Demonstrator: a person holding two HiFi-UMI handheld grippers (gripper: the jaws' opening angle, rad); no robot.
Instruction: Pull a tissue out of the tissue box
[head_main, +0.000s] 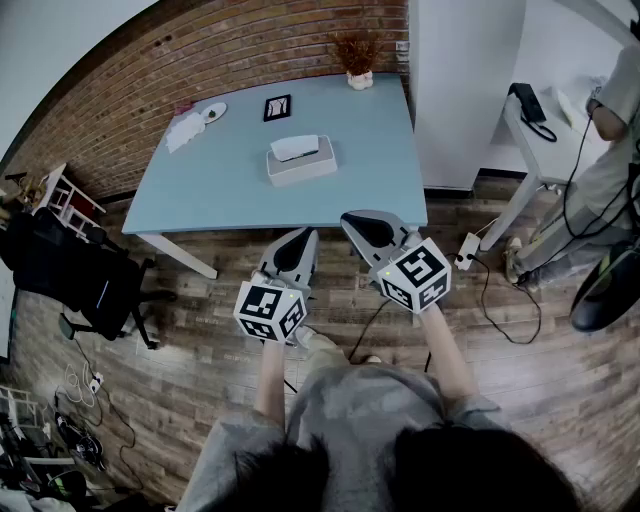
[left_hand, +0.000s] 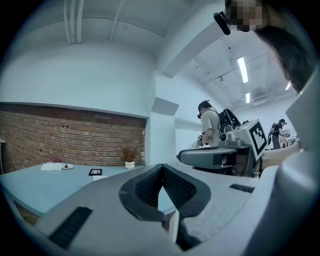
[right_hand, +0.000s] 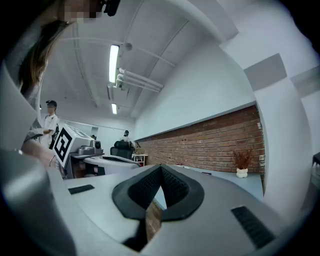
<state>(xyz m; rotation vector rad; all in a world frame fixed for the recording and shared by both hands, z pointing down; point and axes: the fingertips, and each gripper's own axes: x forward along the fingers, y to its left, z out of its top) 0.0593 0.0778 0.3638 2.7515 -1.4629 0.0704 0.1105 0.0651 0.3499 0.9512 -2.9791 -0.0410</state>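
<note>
The tissue box (head_main: 301, 162) sits mid-table with a white tissue (head_main: 295, 147) standing out of its slot, well ahead of both sets of fingertips: almost straight ahead of the left gripper (head_main: 297, 240), and ahead and leftward of the right gripper (head_main: 365, 225). Both grippers are held level short of the blue table (head_main: 380, 190), jaws closed together on nothing. This looks like the approach, barely begun. Next, one gripper must reach forward, part its jaws and pinch the tissue.

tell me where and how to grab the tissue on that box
Grip the tissue by its raised fold above the tissue box, coming down from the near side: it stands clear of the box top, so probably nothing else gets caught.
</note>
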